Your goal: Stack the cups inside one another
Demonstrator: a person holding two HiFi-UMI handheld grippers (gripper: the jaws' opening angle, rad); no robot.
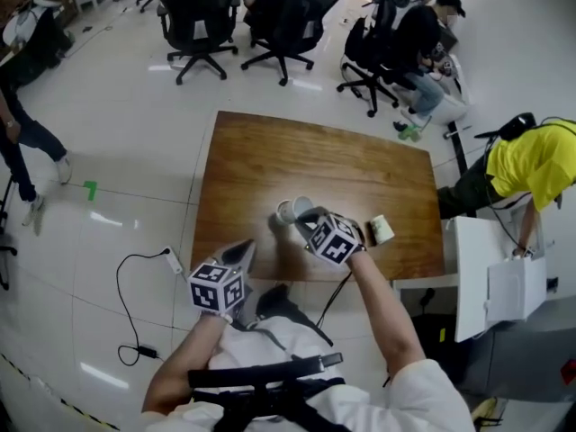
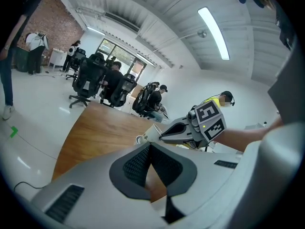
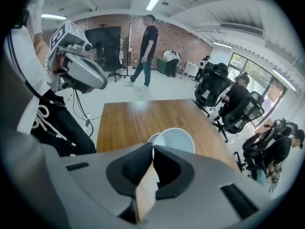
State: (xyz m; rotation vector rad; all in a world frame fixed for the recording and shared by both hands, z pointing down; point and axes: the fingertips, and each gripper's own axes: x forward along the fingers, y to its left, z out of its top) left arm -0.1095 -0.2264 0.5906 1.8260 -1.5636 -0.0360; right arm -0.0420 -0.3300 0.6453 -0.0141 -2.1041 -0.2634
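As right gripper (image 3: 152, 150) pinches its rim, cup (image 3: 178, 140) juts just ahead.

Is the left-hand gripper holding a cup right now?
No, the left gripper has its jaws together on nothing, while the right gripper pinches the rim of the white cup.
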